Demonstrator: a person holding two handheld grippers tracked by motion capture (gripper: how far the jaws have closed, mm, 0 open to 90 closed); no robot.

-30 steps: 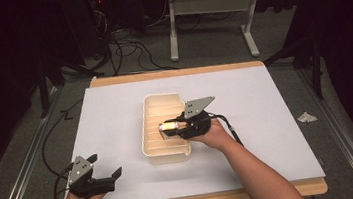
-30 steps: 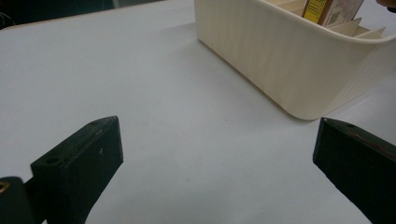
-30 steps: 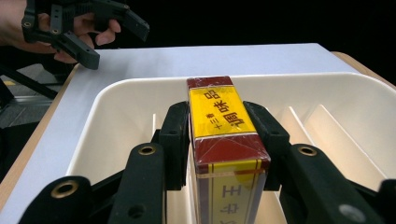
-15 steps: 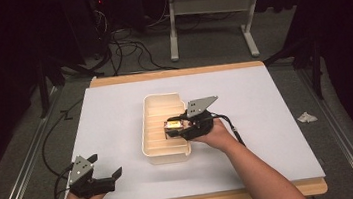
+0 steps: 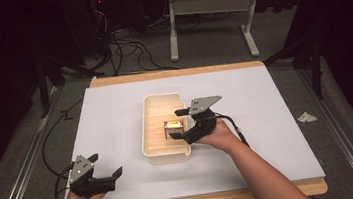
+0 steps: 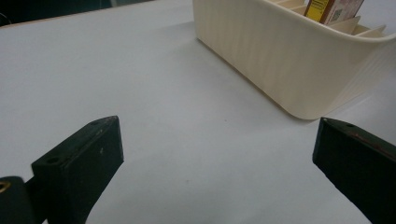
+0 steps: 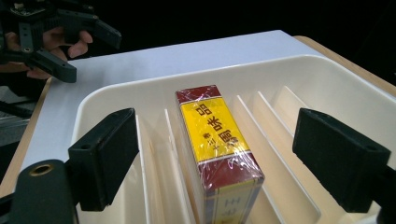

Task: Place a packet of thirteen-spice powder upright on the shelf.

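Box (image 7: 215,149) standing on edge between two dividers of the cream tray (image 5: 156,147), mid-table. Red-and-yellow carton in glossy film: probably light, rigid, slippery; best taken across its broad faces. Right gripper (image 7: 224,163) straddles it with jaws spread, not touching. Left gripper (image 5: 104,177) rests agape on the white table (image 5: 277,118), well apart.

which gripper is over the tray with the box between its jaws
The right gripper: open, jaws either side of the red and yellow box in the cream tray. The left gripper sits near the table's corner.
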